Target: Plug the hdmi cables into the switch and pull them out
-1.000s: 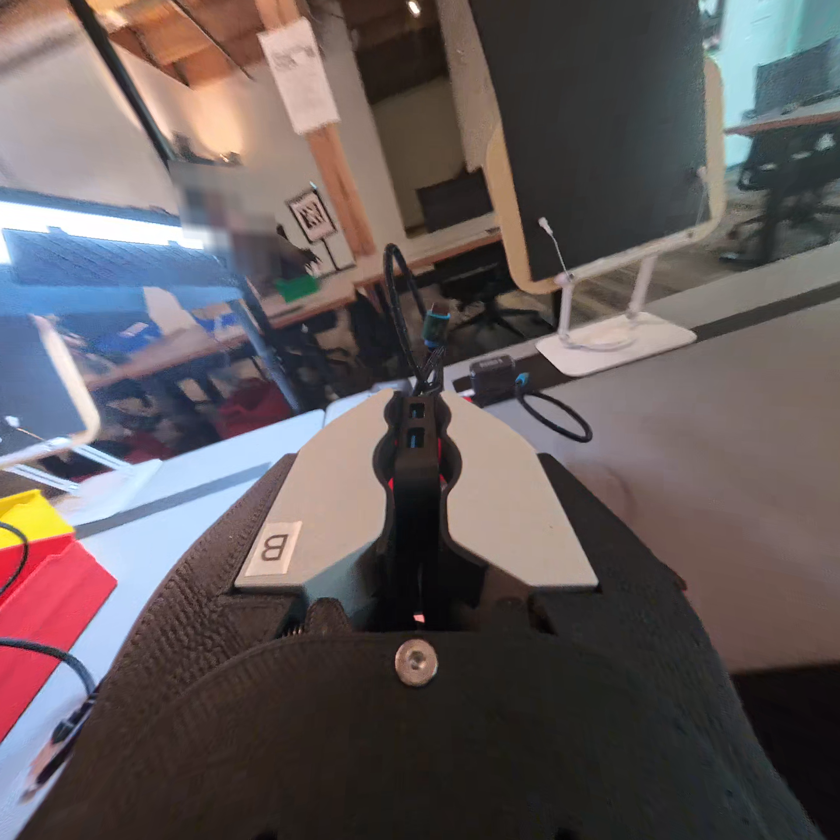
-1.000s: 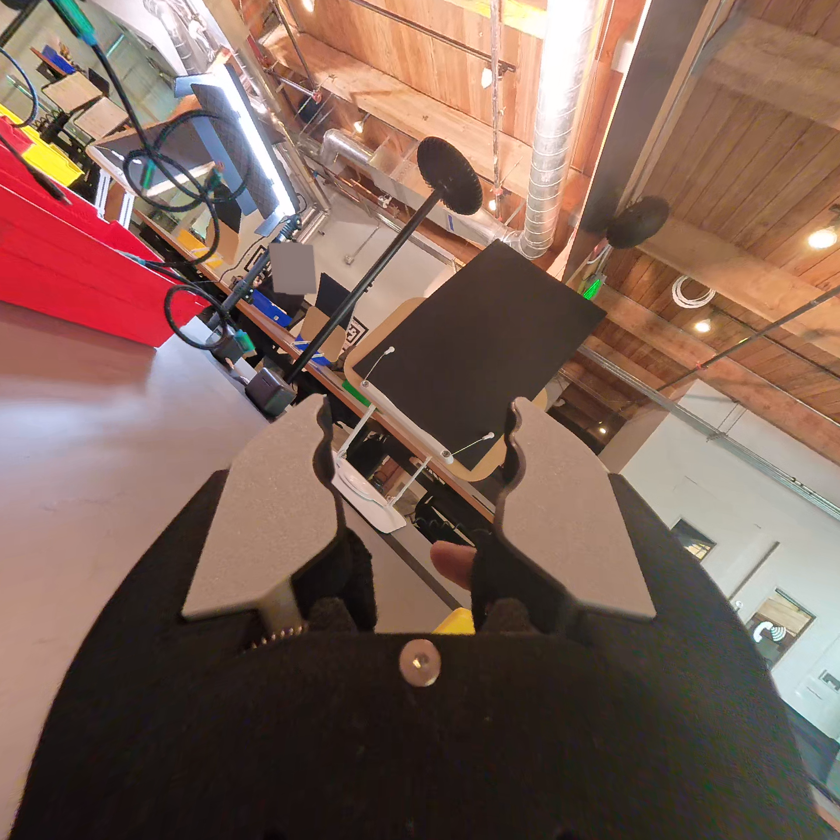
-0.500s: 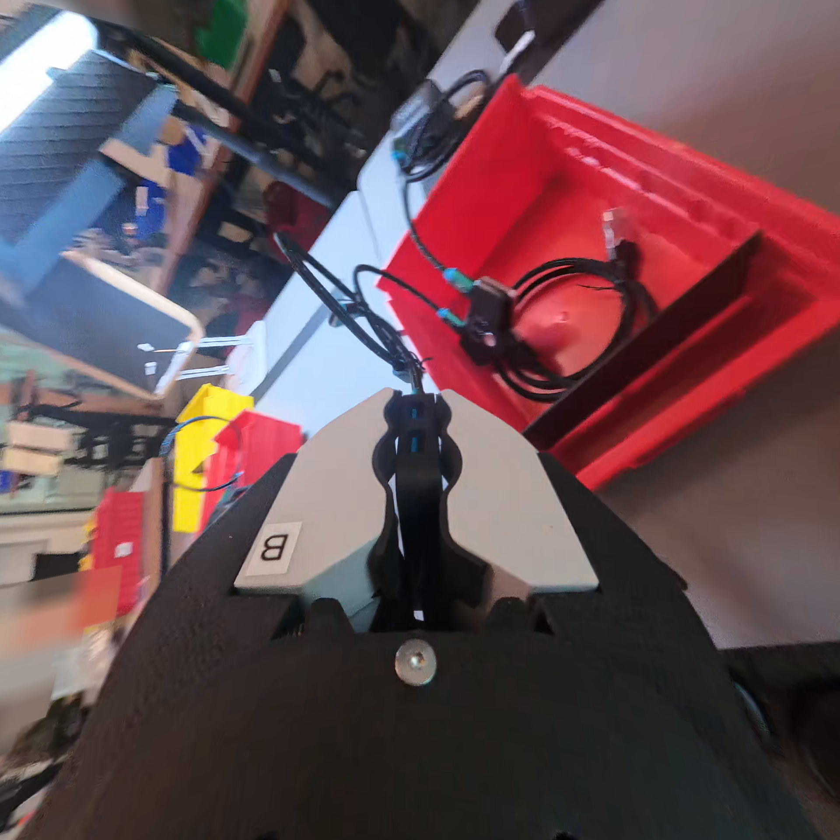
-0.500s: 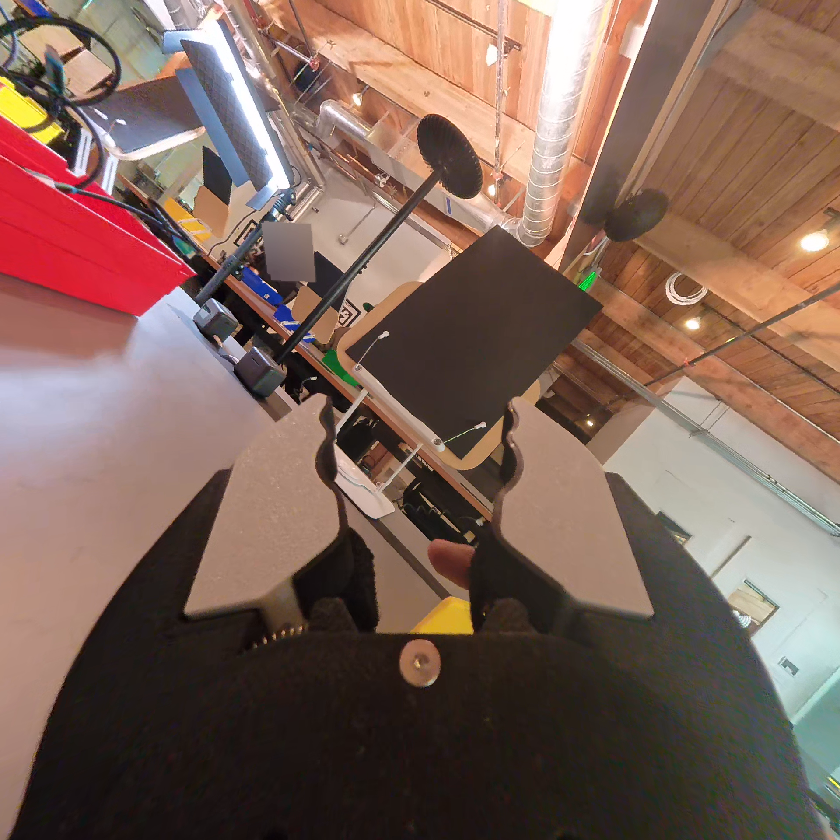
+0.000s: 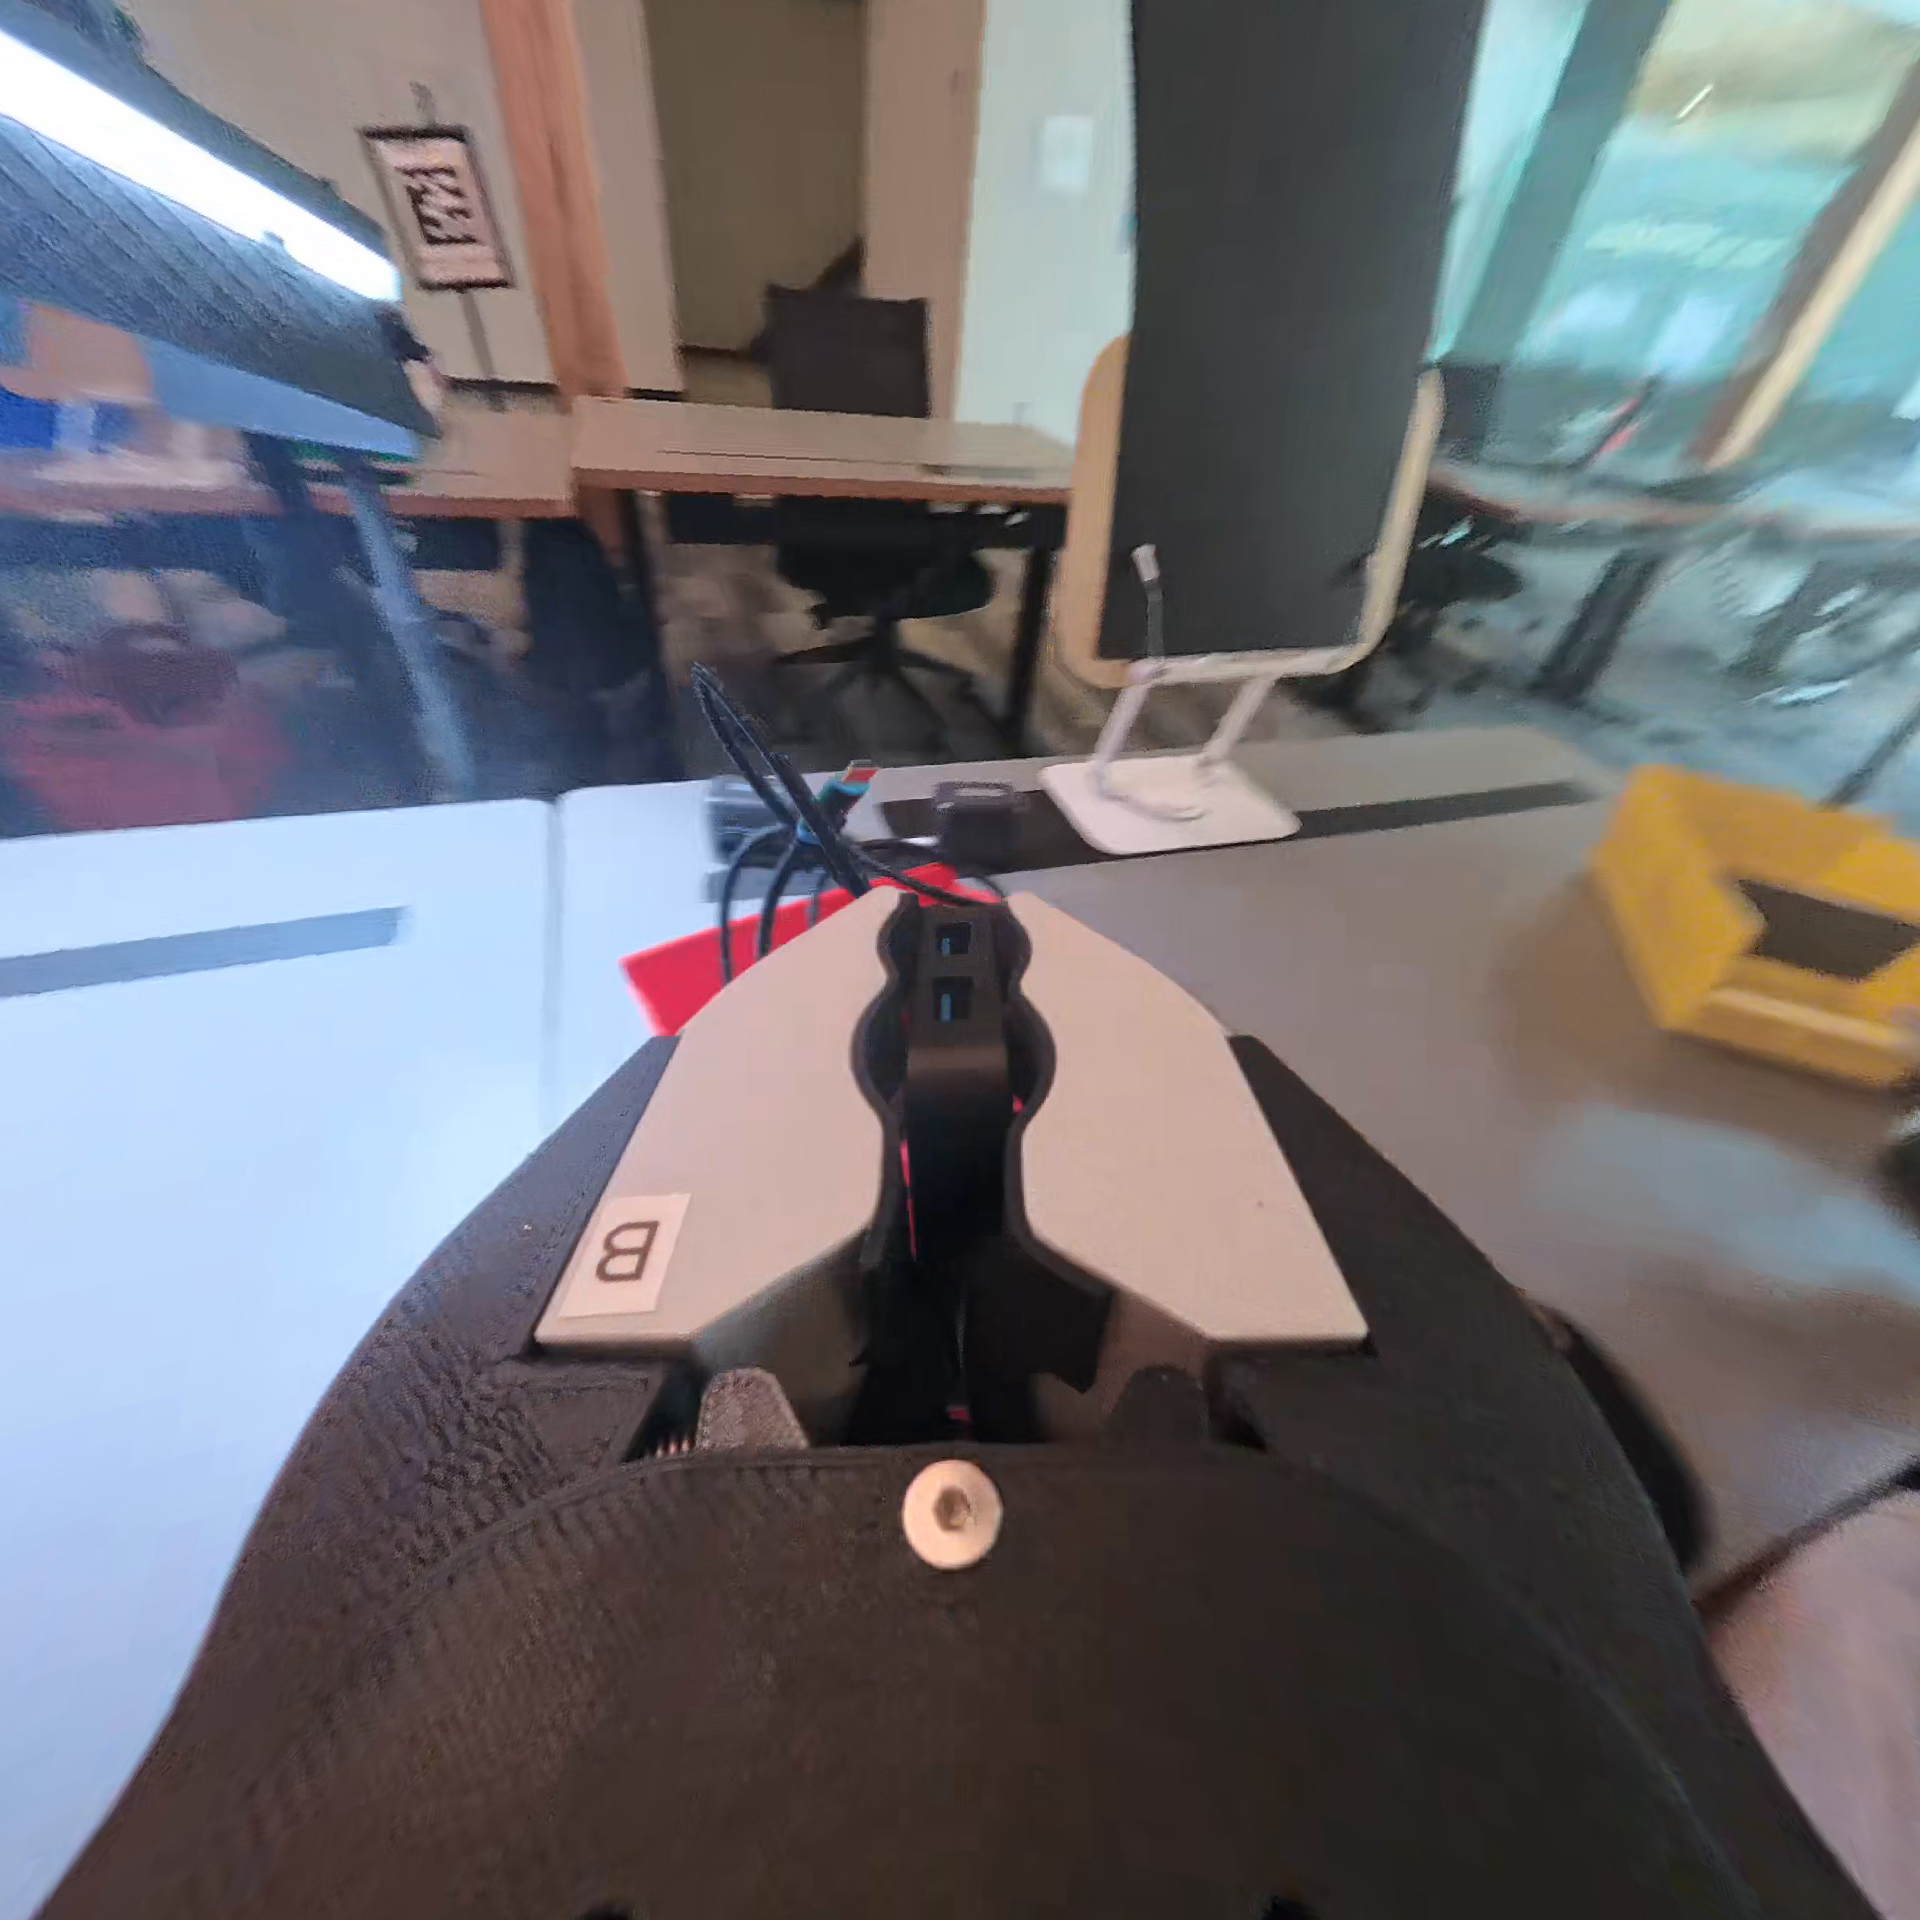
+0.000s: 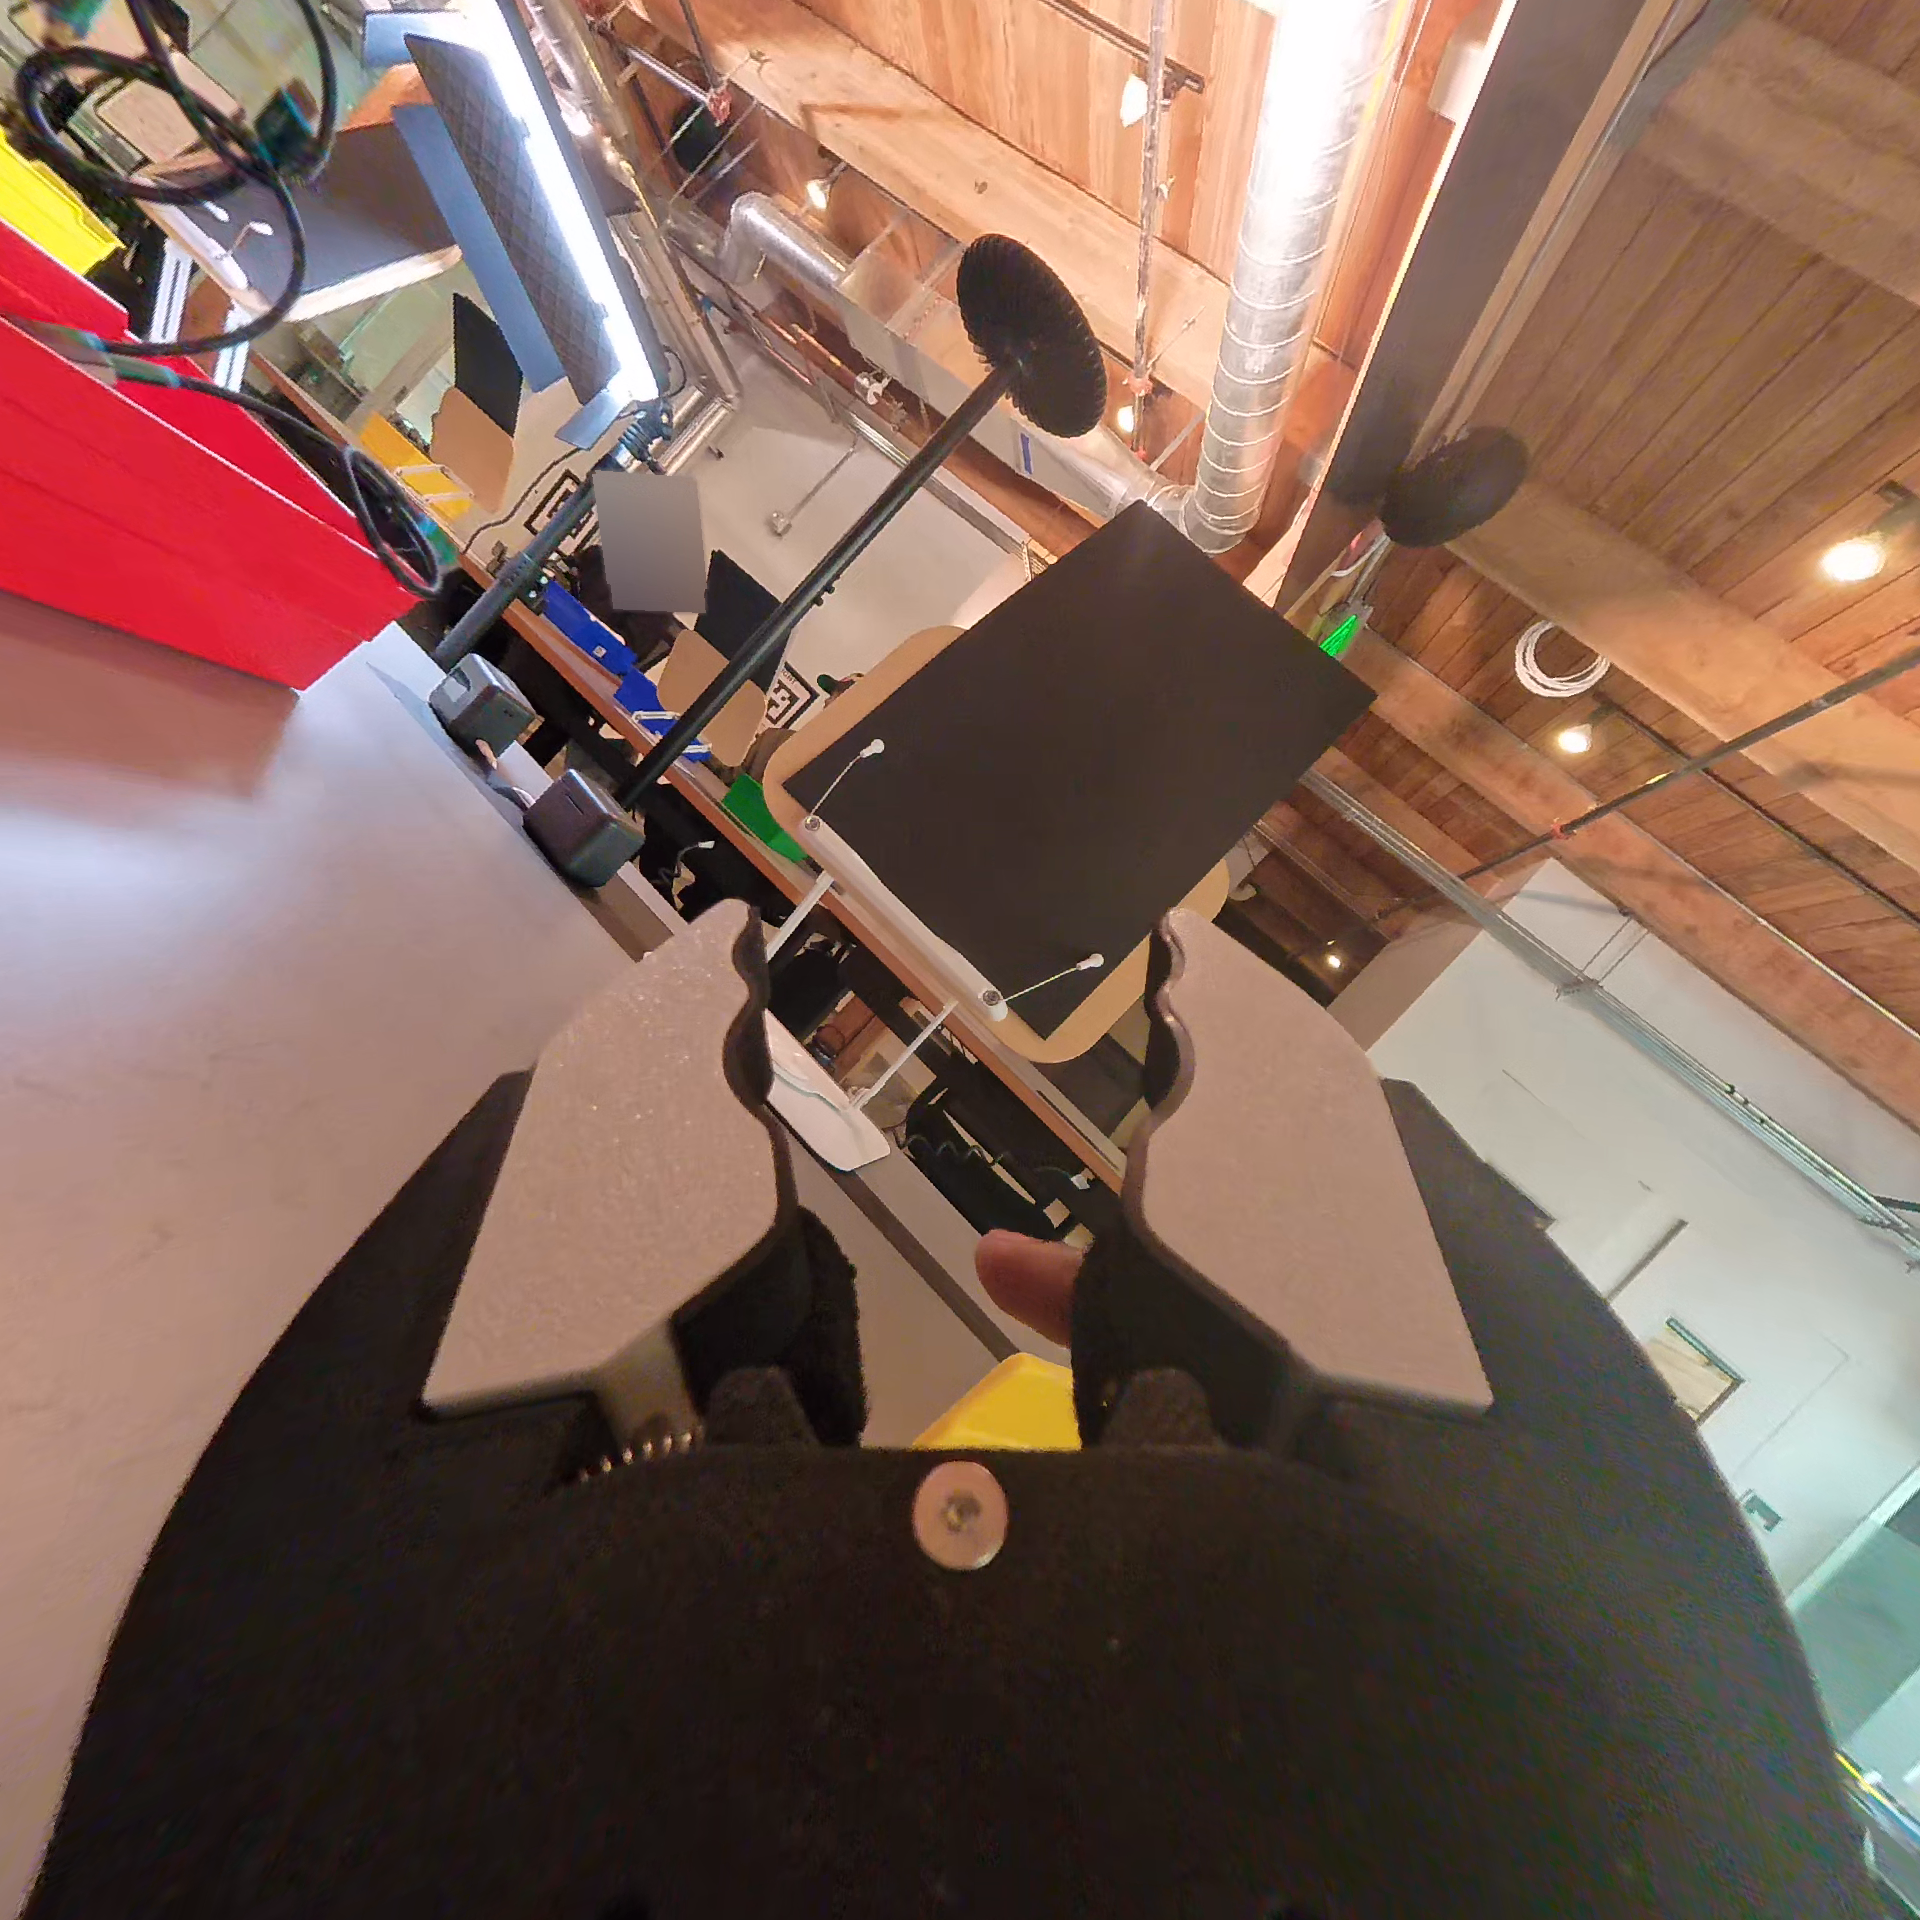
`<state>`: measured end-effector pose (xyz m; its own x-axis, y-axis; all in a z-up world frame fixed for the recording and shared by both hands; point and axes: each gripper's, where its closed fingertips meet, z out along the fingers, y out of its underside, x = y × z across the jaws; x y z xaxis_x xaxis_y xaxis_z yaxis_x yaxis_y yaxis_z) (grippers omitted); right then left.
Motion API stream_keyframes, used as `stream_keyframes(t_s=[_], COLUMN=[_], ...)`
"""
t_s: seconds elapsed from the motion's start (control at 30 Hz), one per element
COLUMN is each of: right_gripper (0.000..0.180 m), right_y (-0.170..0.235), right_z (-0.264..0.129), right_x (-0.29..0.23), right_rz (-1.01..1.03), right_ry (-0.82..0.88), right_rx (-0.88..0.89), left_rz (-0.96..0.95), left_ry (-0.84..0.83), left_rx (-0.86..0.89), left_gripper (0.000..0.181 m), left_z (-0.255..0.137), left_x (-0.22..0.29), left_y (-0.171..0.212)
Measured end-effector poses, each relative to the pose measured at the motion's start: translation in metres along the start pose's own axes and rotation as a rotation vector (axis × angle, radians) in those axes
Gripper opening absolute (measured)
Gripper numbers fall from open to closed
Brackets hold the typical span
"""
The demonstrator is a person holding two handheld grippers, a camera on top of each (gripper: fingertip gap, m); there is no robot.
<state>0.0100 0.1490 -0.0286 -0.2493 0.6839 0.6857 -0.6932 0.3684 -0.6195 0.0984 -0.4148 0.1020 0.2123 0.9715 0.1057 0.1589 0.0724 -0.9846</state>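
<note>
My left gripper [image 5: 951, 909] is shut on the black switch [image 5: 954, 997], which stands upright between the jaws with two empty ports facing the camera. Thin black HDMI cables [image 5: 774, 810] with teal-collared plugs loop just beyond its tip, over the edge of a red bin [image 5: 707, 971]. My right gripper [image 6: 956, 935] is open and empty, tilted up toward the ceiling above the grey table [image 6: 208, 935]. In the right wrist view the red bin [image 6: 156, 520] lies far left, with cable loops [image 6: 208, 135] above it.
A yellow bin [image 5: 1766, 925] sits on the table at the right. A dark panel on a white stand [image 5: 1174, 800] stands at the table's far edge, also in the right wrist view [image 6: 1070, 769]. Black clamp blocks [image 6: 582, 831] hold poles there. A fingertip [image 6: 1023, 1283] shows behind the right jaws.
The left gripper swung from looking down into the red bin back to level over the table, still shut on the switch. The right gripper stayed open and barely moved.
</note>
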Motion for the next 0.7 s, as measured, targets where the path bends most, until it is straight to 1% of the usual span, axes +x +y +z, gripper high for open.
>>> stream_keyframes(t_s=[0.1, 0.23, 0.3, 0.4, 0.47, 0.53, 0.57, 0.63, 0.7], right_gripper=[0.07, 0.07, 0.069, 0.069, 0.069, 0.068, 0.068, 0.068, 0.068], right_y=[0.0, 0.0, 0.0, 0.002, 0.003, 0.003, 0.003, 0.003, 0.002], right_z=[0.0, 0.0, 0.0, 0.001, 0.001, 0.001, 0.001, 0.001, 0.001], right_x=[0.001, 0.001, 0.001, 0.001, 0.0, 0.0, 0.0, 0.0, -0.001], right_rz=[0.0, -0.002, -0.005, -0.01, -0.011, -0.016, -0.017, -0.018, -0.023], right_ry=[0.003, 0.005, 0.005, 0.005, 0.004, 0.005, 0.006, 0.004, 0.001], right_rx=[0.001, 0.002, -0.001, -0.01, -0.014, -0.015, -0.015, -0.015, -0.014], left_rz=[-0.209, -0.421, -0.519, -0.593, -0.604, -0.653, -0.633, -0.535, -0.454], left_ry=[0.127, 0.175, 0.197, 0.215, 0.217, 0.251, 0.26, 0.238, 0.258], left_rx=[0.015, -0.087, -0.095, -0.101, -0.097, -0.052, 0.017, 0.21, 0.35], left_gripper=[0.012, 0.013, 0.014, 0.014, 0.013, 0.013, 0.013, 0.013, 0.013], left_z=[0.003, 0.025, 0.035, 0.045, 0.045, 0.04, 0.034, 0.015, -0.005], left_x=[0.003, 0.006, 0.015, 0.034, 0.043, 0.054, 0.057, 0.056, 0.059], left_y=[0.018, 0.094, 0.127, 0.162, 0.174, 0.173, 0.161, 0.123, 0.086])
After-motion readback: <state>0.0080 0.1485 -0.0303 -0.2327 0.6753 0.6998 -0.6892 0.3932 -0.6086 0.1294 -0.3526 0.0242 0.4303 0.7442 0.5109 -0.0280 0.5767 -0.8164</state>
